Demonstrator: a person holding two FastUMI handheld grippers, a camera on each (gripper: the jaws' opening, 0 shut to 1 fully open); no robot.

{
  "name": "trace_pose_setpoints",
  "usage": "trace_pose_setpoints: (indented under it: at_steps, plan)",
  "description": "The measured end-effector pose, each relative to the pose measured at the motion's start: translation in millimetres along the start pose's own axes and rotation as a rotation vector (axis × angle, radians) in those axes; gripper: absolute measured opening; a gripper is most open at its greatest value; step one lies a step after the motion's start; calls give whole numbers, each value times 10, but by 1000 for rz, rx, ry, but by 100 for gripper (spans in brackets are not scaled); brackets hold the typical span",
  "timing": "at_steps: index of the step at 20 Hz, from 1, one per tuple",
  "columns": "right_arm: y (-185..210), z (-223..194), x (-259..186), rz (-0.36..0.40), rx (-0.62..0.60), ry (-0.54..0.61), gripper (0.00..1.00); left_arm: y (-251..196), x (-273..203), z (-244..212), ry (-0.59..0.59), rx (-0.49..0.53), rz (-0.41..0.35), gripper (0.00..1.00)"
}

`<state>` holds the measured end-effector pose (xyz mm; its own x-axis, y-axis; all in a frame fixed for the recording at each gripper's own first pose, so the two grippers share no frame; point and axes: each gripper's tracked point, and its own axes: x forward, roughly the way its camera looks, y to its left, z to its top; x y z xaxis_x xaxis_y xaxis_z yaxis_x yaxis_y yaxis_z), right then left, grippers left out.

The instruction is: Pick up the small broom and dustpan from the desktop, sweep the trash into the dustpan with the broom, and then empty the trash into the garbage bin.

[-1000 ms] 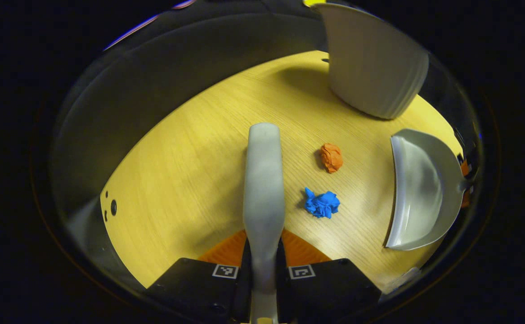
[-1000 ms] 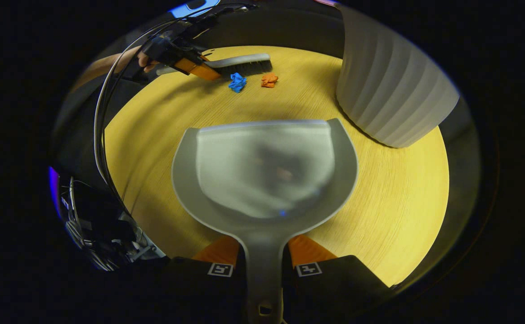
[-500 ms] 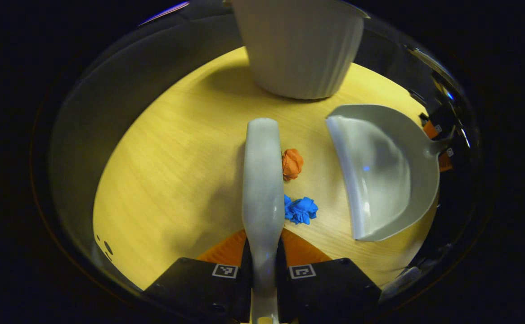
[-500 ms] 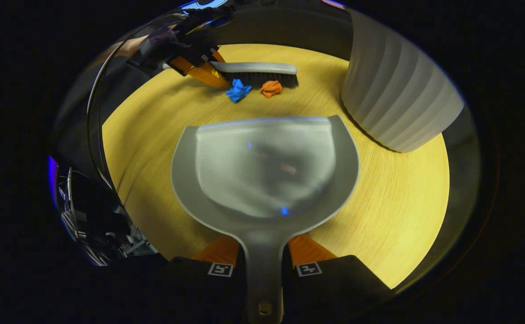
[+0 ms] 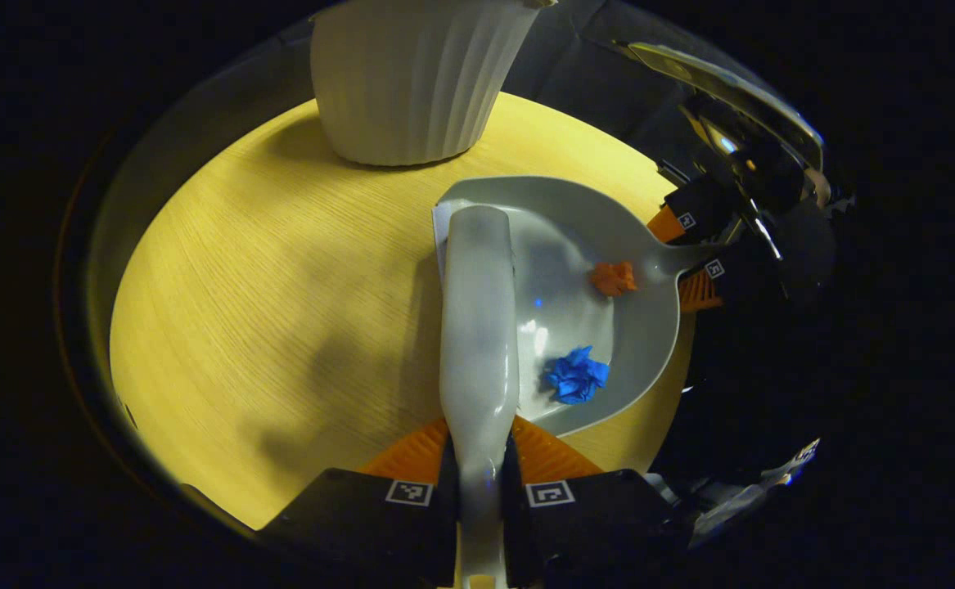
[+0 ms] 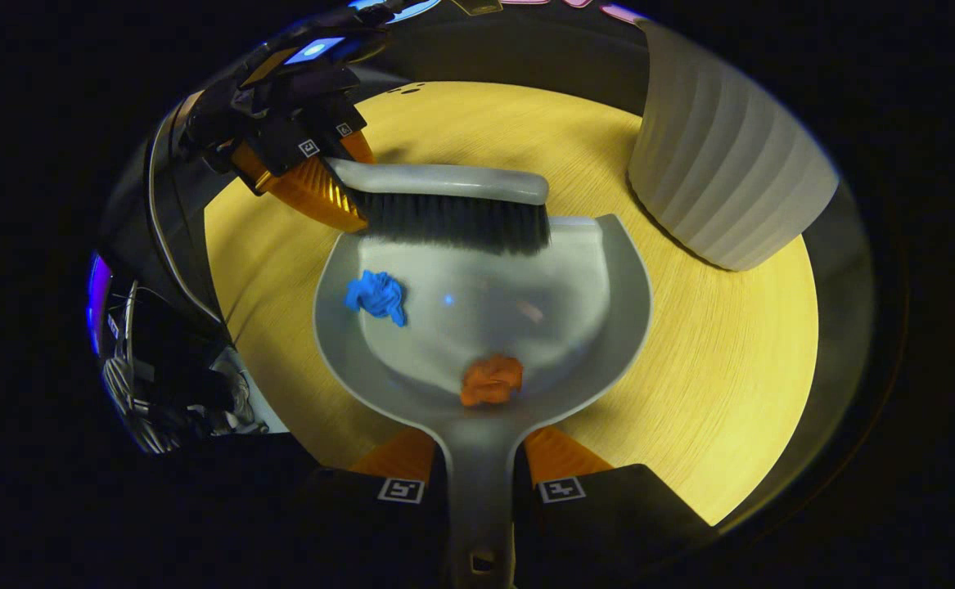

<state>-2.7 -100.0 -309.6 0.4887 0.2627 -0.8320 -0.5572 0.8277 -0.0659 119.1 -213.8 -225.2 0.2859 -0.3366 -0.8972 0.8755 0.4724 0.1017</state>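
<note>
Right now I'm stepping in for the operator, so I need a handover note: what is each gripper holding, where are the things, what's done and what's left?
Left gripper: shut on the broom handle, bristles at the dustpan's front lip.
Right gripper: shut on the dustpan handle, pan resting on the desktop.
Blue scrap and orange scrap both lie inside the pan.
Garbage bin stands on the desktop just beyond the pan.
Done: pickup and sweeping.
Left: lift the pan level and tip it into the bin.
</note>
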Motion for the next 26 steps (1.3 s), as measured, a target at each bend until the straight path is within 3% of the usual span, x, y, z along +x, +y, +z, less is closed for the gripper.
trace_pose_setpoints:
  at_steps: [3, 8, 9, 13, 17, 22, 26]
  plan:
    - [-34, -17, 31, 4, 13, -2, 35, 60, -148, -75, -21, -135, 102, 26]
    - [-49, 12, -81, -6, 50, -27, 35, 2, -306, -272, -173, -465, 246, 27]
    - [-55, 28, -131, -12, 47, -34, 31, -31, -274, -336, -214, -535, 269, 27]
    - [-68, 20, -167, -7, 57, -69, 39, -26, -79, -473, -359, -696, 355, 27]
    - [-53, 11, -166, -4, 84, -87, 35, 49, 47, -597, -430, -772, 394, 27]
    - [-40, 35, -252, -44, 117, -131, 35, 210, 145, -792, -461, -783, 431, 26]
    - [-90, 79, -399, -95, 127, -157, 36, 274, -93, -990, -463, -771, 440, 26]
